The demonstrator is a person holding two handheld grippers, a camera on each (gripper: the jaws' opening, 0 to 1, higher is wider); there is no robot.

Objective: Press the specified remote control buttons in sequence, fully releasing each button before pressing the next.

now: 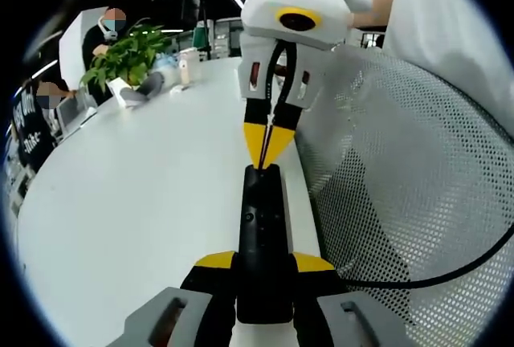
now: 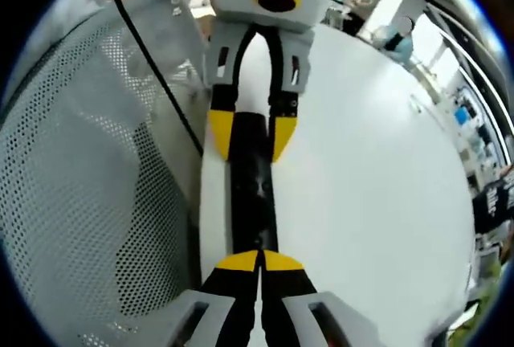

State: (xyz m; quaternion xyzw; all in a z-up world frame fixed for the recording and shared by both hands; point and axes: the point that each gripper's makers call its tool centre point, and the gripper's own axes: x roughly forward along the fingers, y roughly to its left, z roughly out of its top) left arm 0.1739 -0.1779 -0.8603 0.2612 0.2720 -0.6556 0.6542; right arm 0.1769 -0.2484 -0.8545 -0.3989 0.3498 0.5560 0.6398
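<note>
Left gripper (image 1: pixel 265 271) fingers clamp remote (image 1: pixel 263 226); right gripper (image 2: pixel 259 263) fingers pinched together, seemingly touching it; white table (image 1: pixel 144 202).

Right tongs (image 2: pixel 259 263) — yellow tips pressed together on the near end of a black remote control (image 2: pixel 250 194). Left tongs (image 2: pixel 250 134) clamp its far end. Remote lies along the white desk (image 2: pixel 377 170) edge — grey mesh chair back (image 2: pixel 88 202) just beside.
</note>
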